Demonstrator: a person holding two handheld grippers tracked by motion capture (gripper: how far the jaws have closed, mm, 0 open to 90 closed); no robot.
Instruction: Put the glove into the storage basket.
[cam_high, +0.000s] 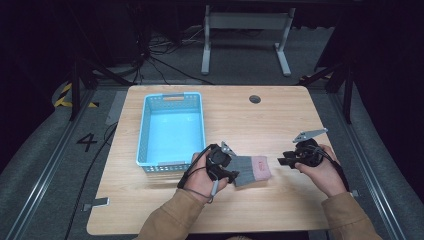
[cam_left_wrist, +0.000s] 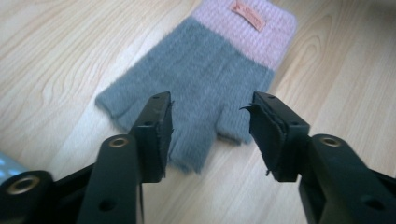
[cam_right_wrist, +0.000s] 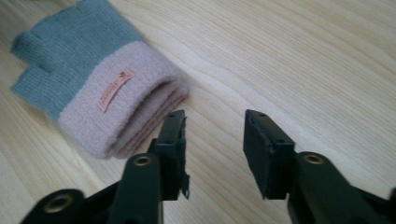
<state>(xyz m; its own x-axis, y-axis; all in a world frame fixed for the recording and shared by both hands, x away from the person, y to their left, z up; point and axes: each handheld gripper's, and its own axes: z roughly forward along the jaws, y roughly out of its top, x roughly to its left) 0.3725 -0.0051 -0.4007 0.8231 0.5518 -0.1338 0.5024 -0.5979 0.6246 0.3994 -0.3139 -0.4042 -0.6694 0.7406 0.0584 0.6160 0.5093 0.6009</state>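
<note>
Fingers (cam_left_wrist: 161, 126) apart; grey glove (cam_left_wrist: 205, 88) flat, pink cuff.

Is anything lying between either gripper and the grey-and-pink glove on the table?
Nothing visible does. The glove lies flat on bare wood. The left gripper hovers open over its grey finger end, and the right gripper is open beside the pink cuff, with bare table between them. The blue basket stands off to the side.

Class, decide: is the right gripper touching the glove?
Apart. The right gripper view shows the right gripper with open jaws and bare table between them, the glove lying beside.
</note>
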